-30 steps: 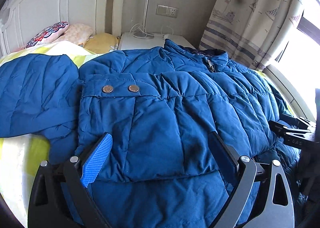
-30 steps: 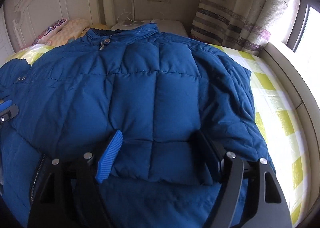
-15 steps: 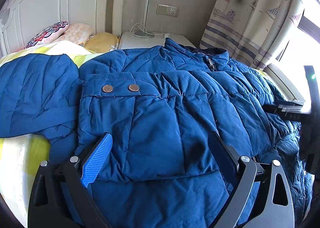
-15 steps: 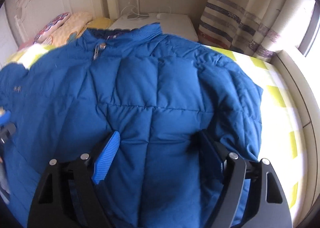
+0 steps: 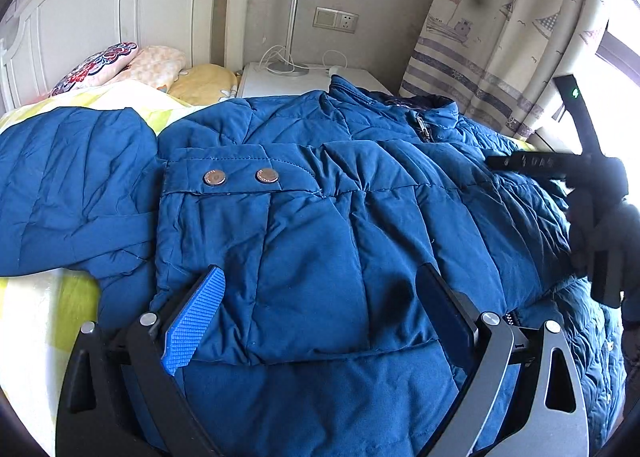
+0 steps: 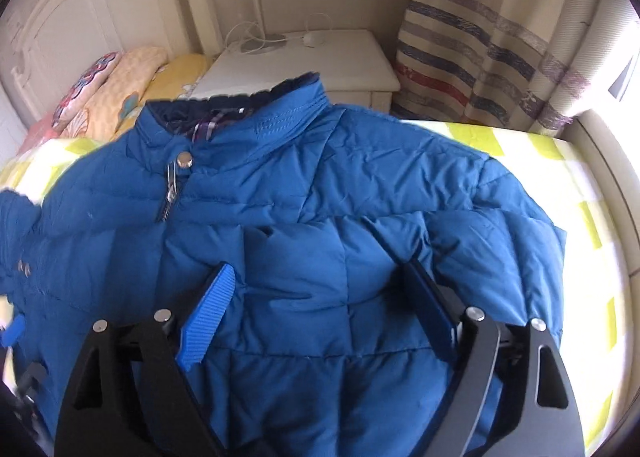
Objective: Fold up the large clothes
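A large blue puffer jacket (image 5: 360, 185) lies spread on the bed, collar toward the nightstand. One sleeve (image 5: 68, 185) stretches out to the left, and a flap with two snap buttons (image 5: 240, 177) lies across the front. My left gripper (image 5: 320, 271) stands open low over the jacket's folded lower part, its fingers wide apart with nothing pinched. My right gripper (image 6: 318, 267) hovers over the jacket (image 6: 320, 177) below the collar (image 6: 248, 113) and zipper (image 6: 172, 193). Its jaws are opening, with only padded cloth beneath the gap. In the left wrist view it shows dark at the right edge (image 5: 592, 217).
A white headboard (image 5: 100, 17) and pillows (image 5: 120, 65) stand at the back left. A white nightstand (image 6: 312, 61) with a lamp and cables sits behind the collar, and a striped curtain (image 6: 500, 49) hangs beside it. Yellow-checked sheet (image 6: 592, 257) shows to the right, by the window ledge.
My right gripper has travelled up the jacket toward the collar and its jaws have widened a little. The left gripper and the jacket under it have stayed put.
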A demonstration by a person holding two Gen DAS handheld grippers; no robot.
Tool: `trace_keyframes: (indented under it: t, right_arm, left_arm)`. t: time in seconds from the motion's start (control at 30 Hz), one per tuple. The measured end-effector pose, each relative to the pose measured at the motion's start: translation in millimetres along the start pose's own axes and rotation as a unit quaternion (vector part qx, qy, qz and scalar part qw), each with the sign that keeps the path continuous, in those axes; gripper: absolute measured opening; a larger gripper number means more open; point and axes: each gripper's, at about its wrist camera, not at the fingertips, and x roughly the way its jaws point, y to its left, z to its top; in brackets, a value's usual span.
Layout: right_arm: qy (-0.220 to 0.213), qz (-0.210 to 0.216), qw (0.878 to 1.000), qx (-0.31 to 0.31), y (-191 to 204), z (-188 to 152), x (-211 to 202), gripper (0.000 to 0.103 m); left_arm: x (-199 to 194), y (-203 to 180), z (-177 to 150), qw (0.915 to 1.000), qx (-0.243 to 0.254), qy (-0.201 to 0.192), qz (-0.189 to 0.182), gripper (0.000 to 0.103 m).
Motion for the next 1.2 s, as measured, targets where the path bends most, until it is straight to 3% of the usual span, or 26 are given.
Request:
trace_keyframes:
  t: [0.07, 0.13, 0.2, 0.27, 0.43, 0.47, 0.6, 0.7, 0.77, 0.9, 1.0, 1.1, 1.2]
  right_arm:
    - [-0.030, 0.005, 1.000, 0.002, 2.1, -0.4, -10.8, 0.085]
    - [-0.056, -0.024, 0.998, -0.016, 6.5, 5.7, -12.8, 0.085]
    - [-0.046, -0.053, 0.997, -0.030, 5.7, 10.3, 0.5, 0.086]
    - [-0.008, -0.082, 0.996, -0.036, -1.0, 11.7, 23.8, 0.097]
    - [-0.008, -0.075, 0.997, -0.003, -9.6, 11.8, 19.8, 0.097]
    - [-0.027, -0.078, 0.997, 0.002, -6.0, 7.4, 7.5, 0.097]
    - [-0.091, -0.018, 0.995, -0.039, 28.6, -16.5, -33.1, 0.097]
    - [-0.074, 0.013, 0.989, -0.130, 74.2, -35.2, -31.5, 0.097]
    - [-0.030, -0.008, 0.980, -0.198, 101.7, -49.3, -5.9, 0.097]
    - [-0.017, -0.003, 0.988, -0.155, 90.0, -46.1, -6.5, 0.099]
    - [-0.047, 0.022, 0.992, -0.117, 75.4, -60.1, -44.1, 0.100]
    - [-0.061, 0.026, 0.988, -0.138, 71.8, -89.2, -71.2, 0.100]
    - [-0.045, -0.004, 0.985, -0.168, 67.6, -114.7, -61.5, 0.100]
  left_arm:
    - [0.6, -0.3, 0.2, 1.0000, 0.001, 0.001, 0.001, 0.092]
    - [0.6, -0.2, 0.1, 1.0000, 0.002, 0.001, 0.002, 0.092]
    - [0.5, 0.1, 0.3, 1.0000, 0.000, 0.001, 0.000, 0.092]
    - [0.3, -0.2, 0.2, 1.0000, 0.000, 0.001, -0.001, 0.092]
    - [0.2, -0.1, 0.3, 1.0000, 0.000, 0.001, -0.001, 0.092]
    - [0.2, 0.0, 0.3, 1.0000, 0.000, 0.001, -0.001, 0.092]
    - [-0.3, -1.3, 0.0, 1.0000, 0.002, 0.002, 0.002, 0.092]
    - [-0.6, -2.2, -0.3, 1.0000, 0.002, 0.002, 0.002, 0.092]
    - [-1.0, -0.7, -0.2, 1.0000, 0.000, 0.001, -0.001, 0.092]
    - [-3.8, 5.8, -0.2, 0.9997, -0.012, -0.006, -0.018, 0.092]
    - [-12.8, 18.0, -0.4, 0.9978, -0.039, -0.028, -0.047, 0.092]
    - [-27.8, 41.0, -1.5, 0.9904, -0.094, -0.067, -0.076, 0.092]
    - [-46.6, 71.8, -3.8, 0.9751, -0.169, -0.116, -0.085, 0.092]
